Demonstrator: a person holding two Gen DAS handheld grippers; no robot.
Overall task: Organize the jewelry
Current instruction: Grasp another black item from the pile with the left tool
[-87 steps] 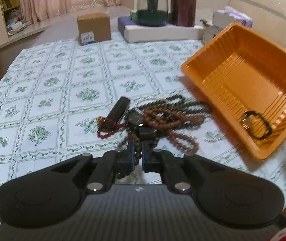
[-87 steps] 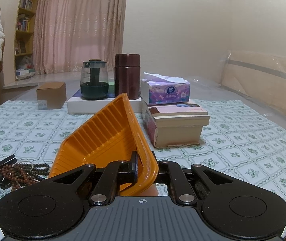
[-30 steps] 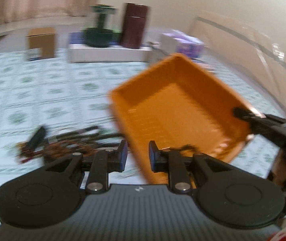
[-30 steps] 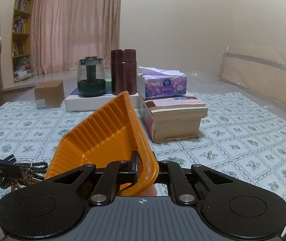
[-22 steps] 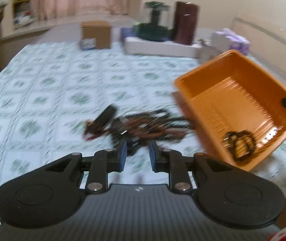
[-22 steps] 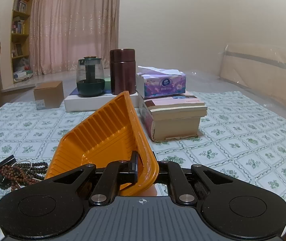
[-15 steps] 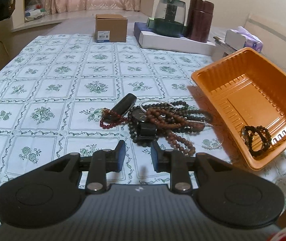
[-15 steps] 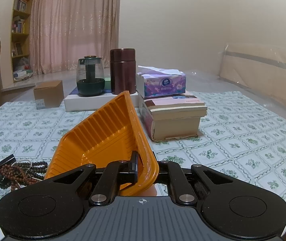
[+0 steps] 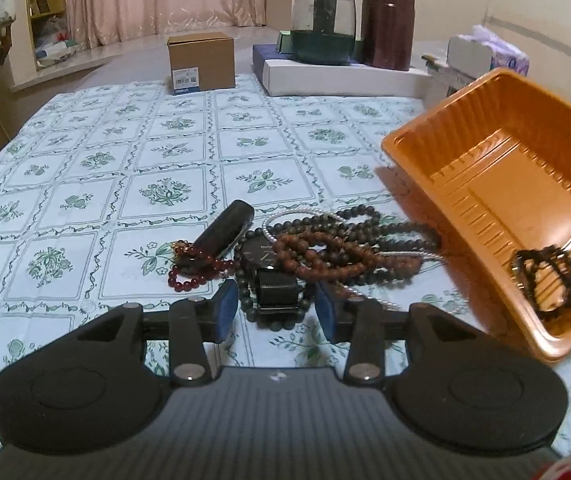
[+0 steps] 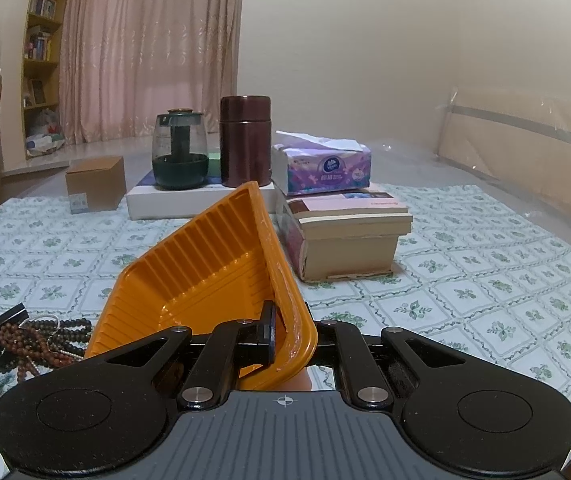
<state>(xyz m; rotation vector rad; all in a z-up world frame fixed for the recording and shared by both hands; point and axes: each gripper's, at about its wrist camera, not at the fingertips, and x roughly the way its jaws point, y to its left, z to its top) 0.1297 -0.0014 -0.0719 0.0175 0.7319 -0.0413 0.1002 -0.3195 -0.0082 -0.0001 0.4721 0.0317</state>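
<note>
A tangle of jewelry lies on the patterned tablecloth: brown bead strands (image 9: 325, 256), a red bead bracelet (image 9: 193, 274), a pearl strand and a black watch (image 9: 271, 276). My left gripper (image 9: 276, 307) hovers low at the pile's near edge. Its jaws are opening, with the watch strap between them but not pressed. The orange tray (image 9: 481, 184) stands tilted to the right, with a black bead bracelet (image 9: 545, 280) in its low corner. My right gripper (image 10: 287, 338) is shut on the tray's near rim (image 10: 293, 320), holding it tipped up. The pile (image 10: 33, 340) shows at lower left there.
A black oblong case (image 9: 227, 232) lies against the pile. At the back stand a cardboard box (image 9: 200, 62), a glass teapot (image 9: 321, 24) and a maroon canister (image 9: 387, 24) on a flat white box (image 9: 337, 76). A tissue box (image 10: 325, 168) rests on stacked books (image 10: 349, 236).
My left gripper swung from over the tray back to the jewelry pile, sank closer to the table, and its jaws spread wider. The right gripper and tray stayed still.
</note>
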